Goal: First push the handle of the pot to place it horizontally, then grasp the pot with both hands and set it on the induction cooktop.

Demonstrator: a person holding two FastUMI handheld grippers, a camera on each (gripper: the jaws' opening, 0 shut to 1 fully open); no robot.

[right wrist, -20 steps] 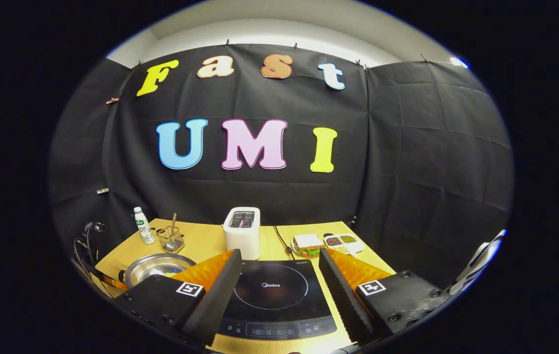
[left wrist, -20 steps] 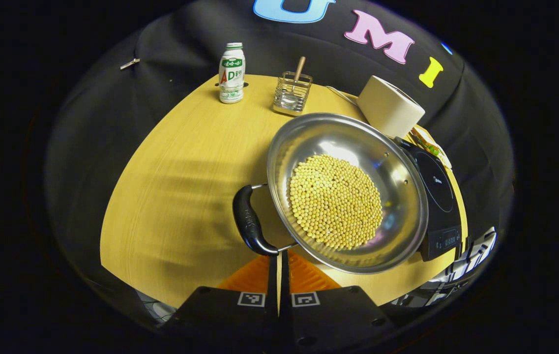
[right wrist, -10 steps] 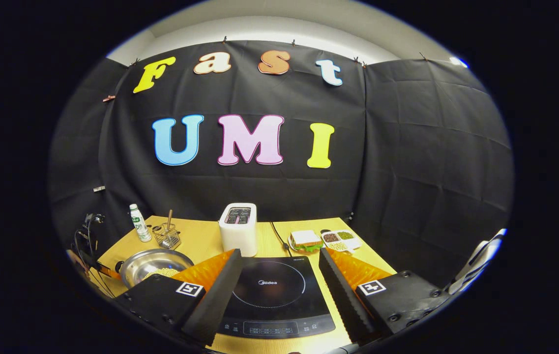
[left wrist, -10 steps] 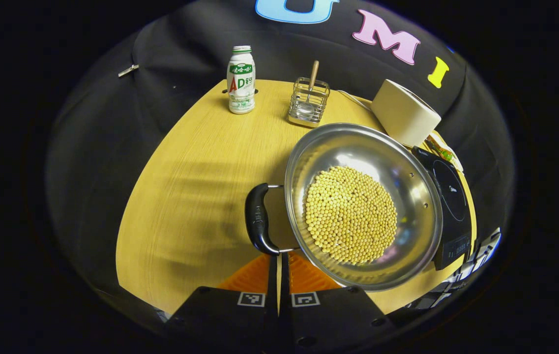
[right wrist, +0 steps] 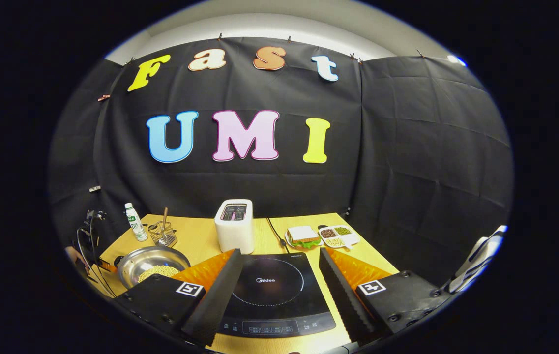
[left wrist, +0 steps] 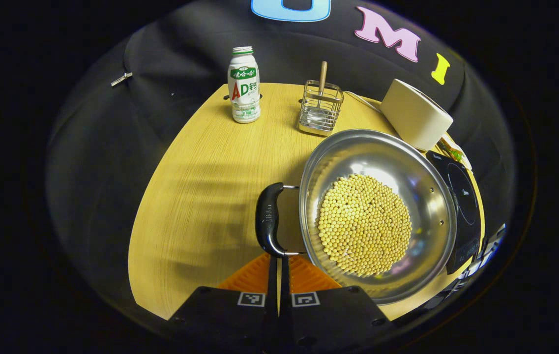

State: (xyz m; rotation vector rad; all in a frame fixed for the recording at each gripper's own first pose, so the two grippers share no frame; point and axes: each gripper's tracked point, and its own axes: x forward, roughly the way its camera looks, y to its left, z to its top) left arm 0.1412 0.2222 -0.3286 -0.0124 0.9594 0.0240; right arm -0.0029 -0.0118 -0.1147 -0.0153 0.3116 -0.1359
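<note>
While the left gripper (left wrist: pixel 279 268), jaws pressed together at the handle (left wrist: pixel 269 220), nudged the pot (left wrist: pixel 376 214) round on the counter (left wrist: pixel 210 162) beside the cooktop (right wrist: pixel 272 292), the right gripper (right wrist: pixel 279 290) hung spread, so pushing seemingly continued.

pot (left wrist: pixel 431 196): polished metal, mirror-glossy inside; its handle (left wrist: pixel 268 219): smooth glossy plastic on thin metal wire; table (left wrist: pixel 210 187): matt wood-grain surface; induction cooktop (right wrist: pixel 272 295): smooth glossy glass-like top; toaster (right wrist: pixel 234 226): smooth satin plastic-looking shell; utensil holder (left wrist: pixel 319 107): shiny wire metal; bottle (left wrist: pixel 244 86): plastic, glossy printed label; booth wall (right wrist: pixel 407 157): matt creased cloth.
</note>
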